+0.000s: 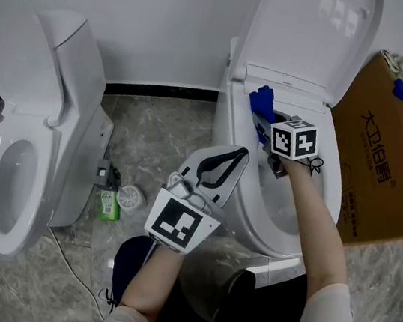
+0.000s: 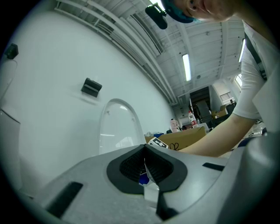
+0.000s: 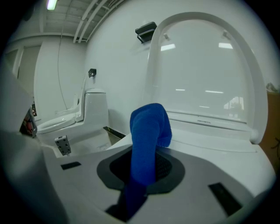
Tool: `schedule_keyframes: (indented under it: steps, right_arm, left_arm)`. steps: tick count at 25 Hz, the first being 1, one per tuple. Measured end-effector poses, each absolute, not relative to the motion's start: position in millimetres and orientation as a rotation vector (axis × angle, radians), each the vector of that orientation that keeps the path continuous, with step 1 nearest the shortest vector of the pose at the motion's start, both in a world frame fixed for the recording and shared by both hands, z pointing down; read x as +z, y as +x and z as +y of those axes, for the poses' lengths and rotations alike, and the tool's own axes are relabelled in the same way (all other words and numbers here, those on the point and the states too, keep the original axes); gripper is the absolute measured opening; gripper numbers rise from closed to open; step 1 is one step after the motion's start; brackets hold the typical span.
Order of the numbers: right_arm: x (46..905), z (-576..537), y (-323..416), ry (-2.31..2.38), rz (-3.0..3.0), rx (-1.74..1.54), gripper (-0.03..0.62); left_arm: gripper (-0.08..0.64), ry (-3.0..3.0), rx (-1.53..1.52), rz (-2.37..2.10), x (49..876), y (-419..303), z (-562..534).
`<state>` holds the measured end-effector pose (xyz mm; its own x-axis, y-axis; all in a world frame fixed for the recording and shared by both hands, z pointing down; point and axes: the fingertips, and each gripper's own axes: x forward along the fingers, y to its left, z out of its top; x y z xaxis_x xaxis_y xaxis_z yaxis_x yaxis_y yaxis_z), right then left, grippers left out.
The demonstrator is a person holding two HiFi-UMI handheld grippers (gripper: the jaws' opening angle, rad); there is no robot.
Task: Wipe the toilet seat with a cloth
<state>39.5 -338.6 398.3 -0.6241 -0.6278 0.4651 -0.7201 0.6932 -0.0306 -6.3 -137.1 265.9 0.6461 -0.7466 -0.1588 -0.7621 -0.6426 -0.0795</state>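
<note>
Head view: R gripper over back of toilet seat, blue cloth just ahead of its tips; L gripper idle to its left.
L gripper view: jaws shut, empty.
R gripper view: jaws pinch cloth by a narrow fold; hard scrubbing may tug it free.

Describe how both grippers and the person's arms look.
Left gripper and right gripper are grey plastic shells with black ribbed pads on the fingers; each carries a white cube printed with black square markers. The person wears pale short sleeves.
</note>
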Motion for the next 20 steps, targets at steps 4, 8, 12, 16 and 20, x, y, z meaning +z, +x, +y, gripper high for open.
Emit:
schedule_keyframes:
  steps: [4, 8, 12, 16, 20]
  right_arm:
    - [398, -334, 35, 1.024, -2.489, 0.286, 0.044]
    - [398, -329, 30, 1.002, -2.497, 0.271, 0.044]
    - [398, -325, 27, 0.984, -2.504, 0.256, 0.044]
    - [398, -320, 23, 0.973, -2.514, 0.246, 0.046]
    - [397, -316, 21, 0.958, -2.522, 0.232, 0.044]
  left_arm:
    - [0.008, -2.723, 0.170, 1.264, 266, -10, -136]
    - [0.006, -2.712, 0.156, 1.262, 268, -14, -137]
    - [0.006, -2.712, 0.160, 1.264, 267, -16, -139]
    - [0.006, -2.718, 0.181, 1.272, 266, -18, -140]
    - [0.006, -2.715, 0.174, 1.278, 266, -19, -141]
